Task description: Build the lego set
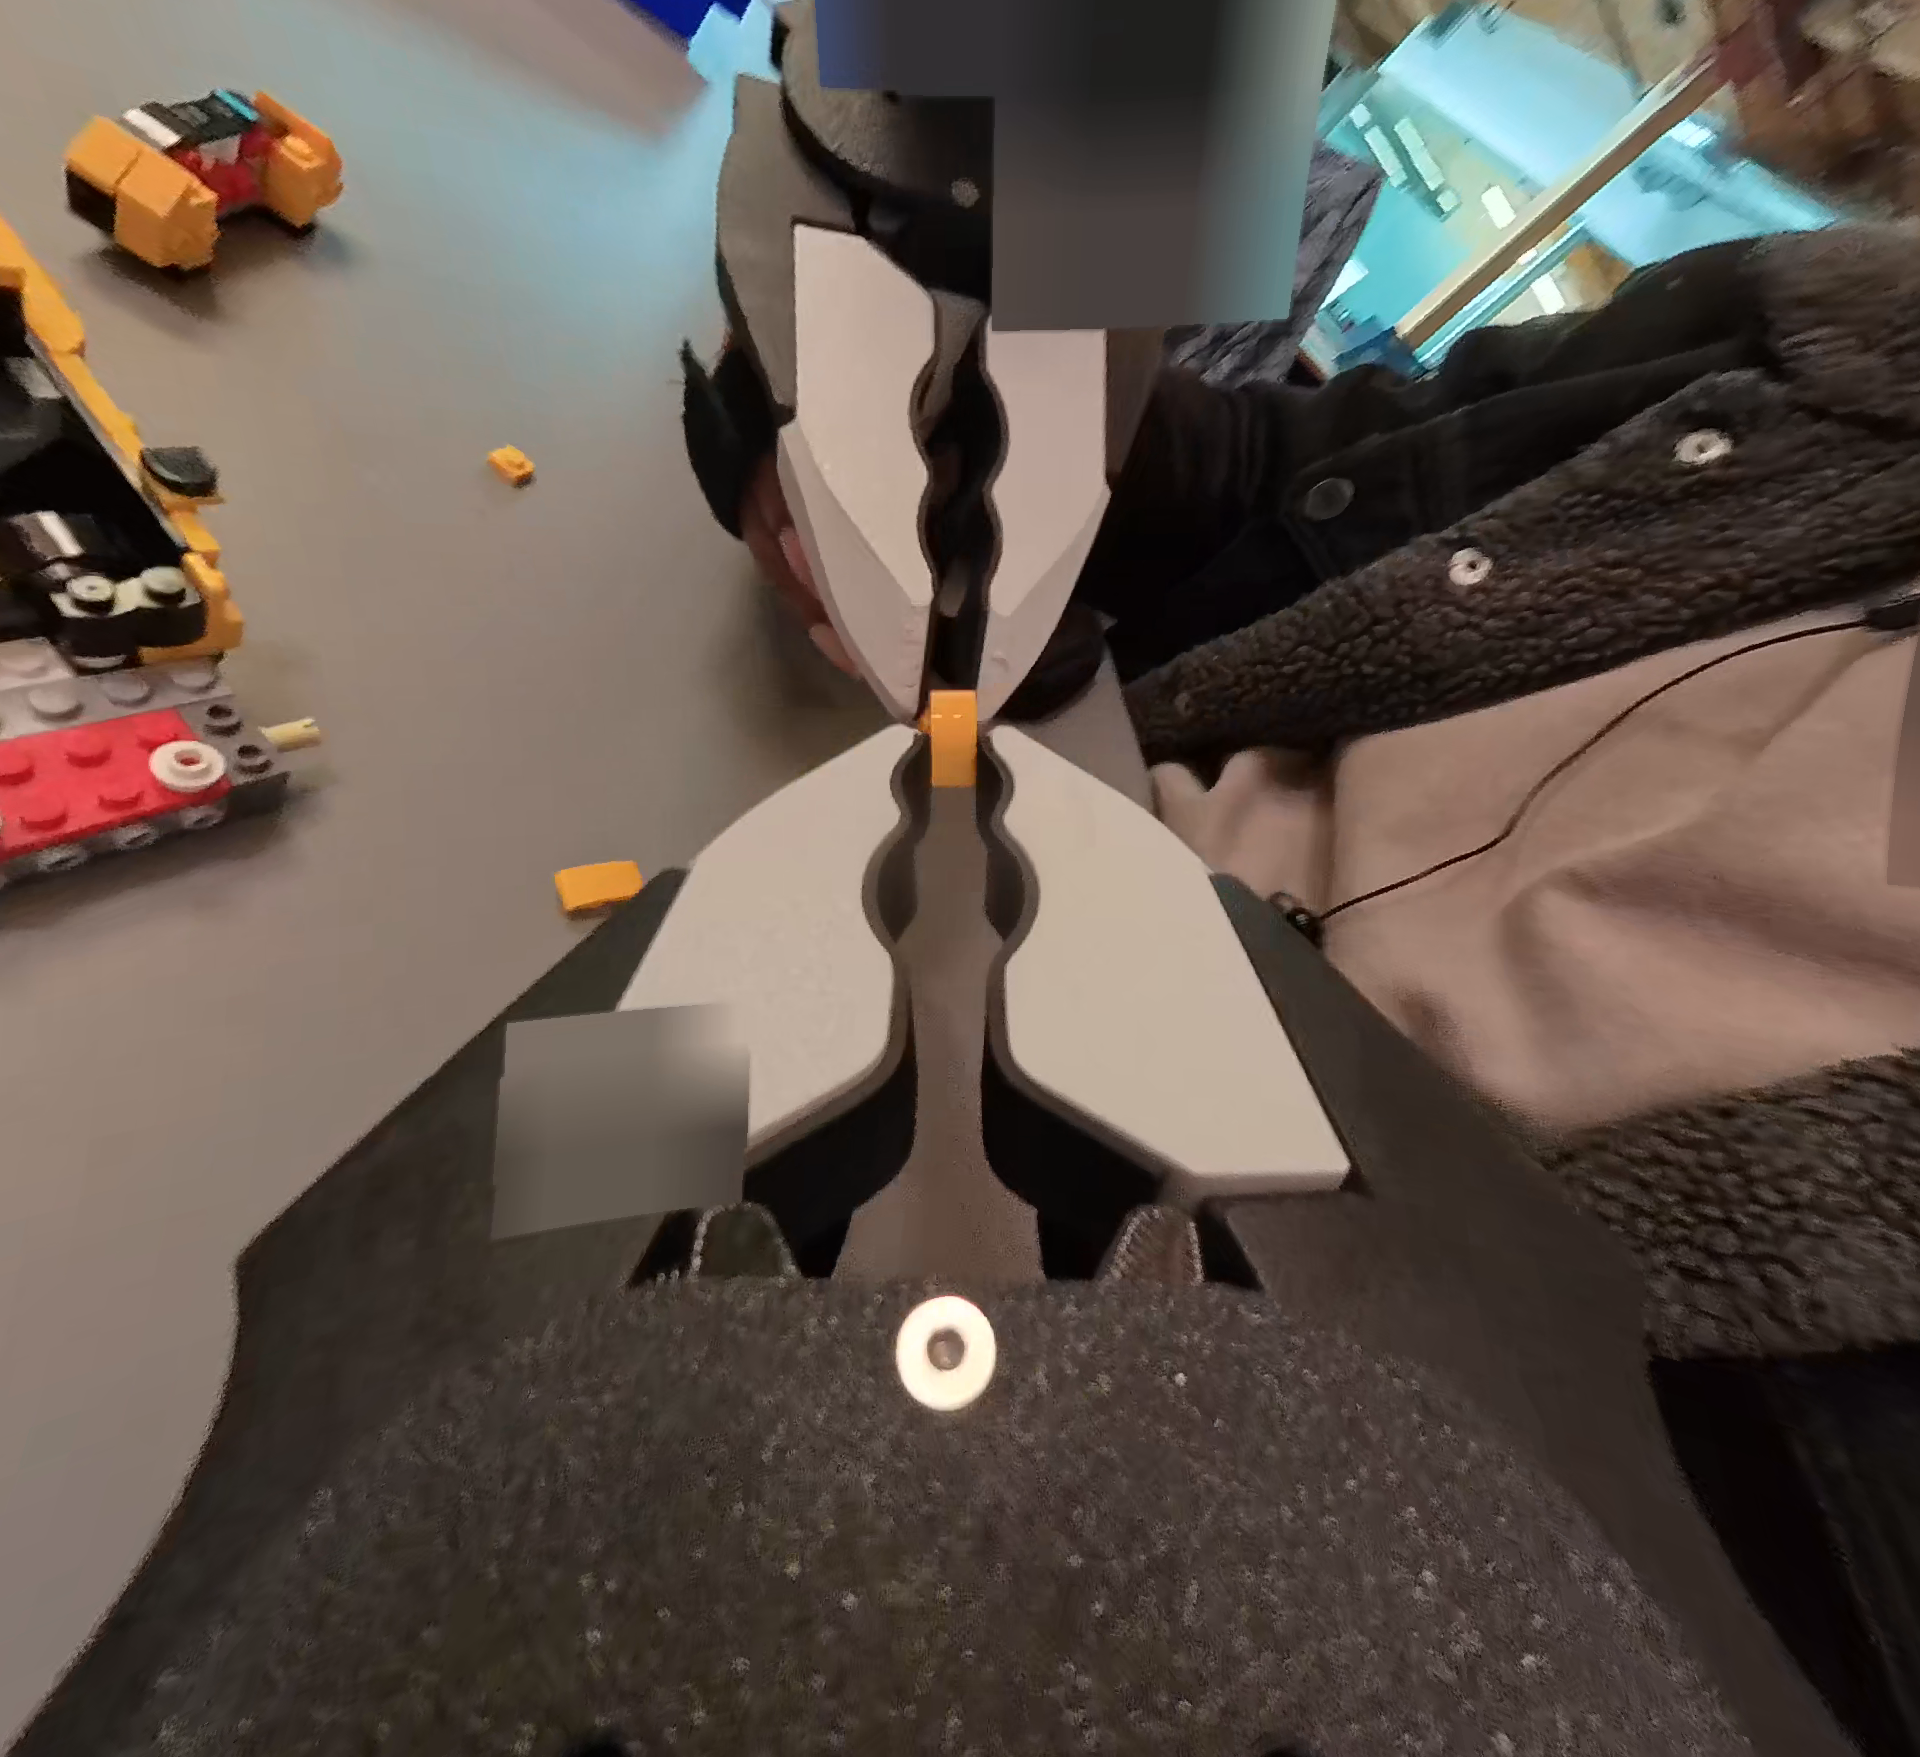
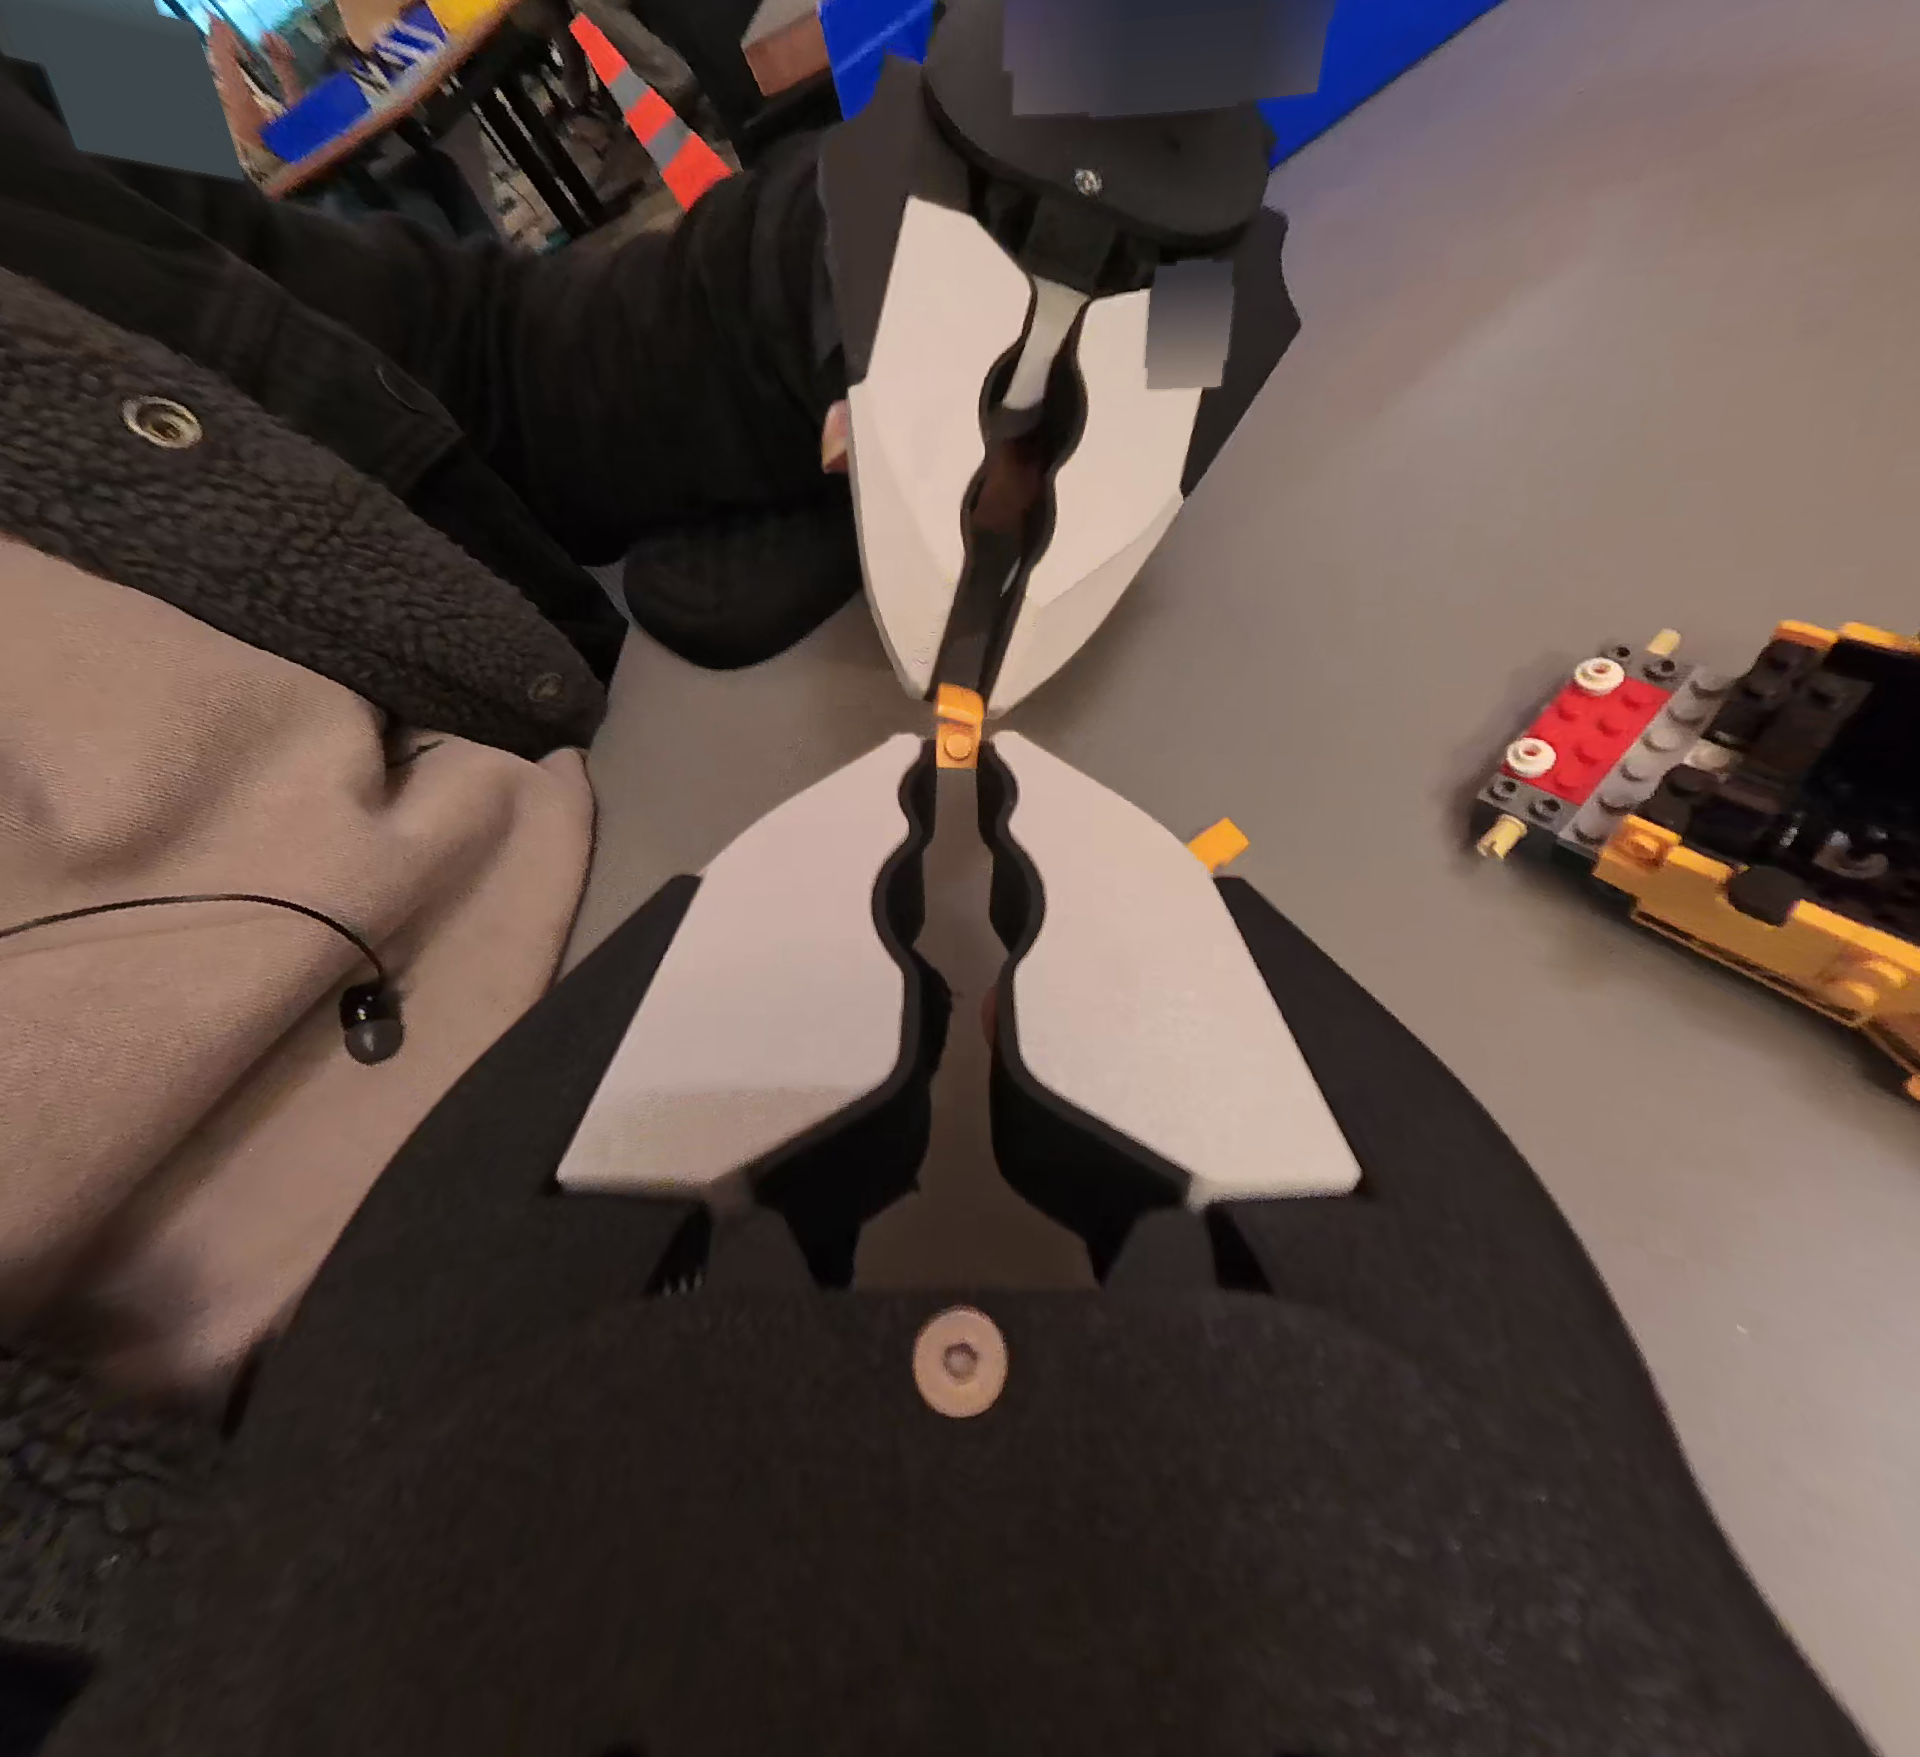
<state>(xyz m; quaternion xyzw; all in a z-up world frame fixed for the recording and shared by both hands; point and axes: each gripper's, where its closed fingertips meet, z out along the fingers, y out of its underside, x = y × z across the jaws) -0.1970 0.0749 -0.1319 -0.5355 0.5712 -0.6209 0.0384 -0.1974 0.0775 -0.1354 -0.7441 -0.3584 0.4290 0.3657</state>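
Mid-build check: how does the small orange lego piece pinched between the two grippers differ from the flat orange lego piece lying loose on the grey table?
The small orange lego piece is held in the air, clamped between the left gripper and right gripper; the flat orange lego piece lies loose on the grey table. The held piece stands on end; the loose one lies flat. Both are orange.
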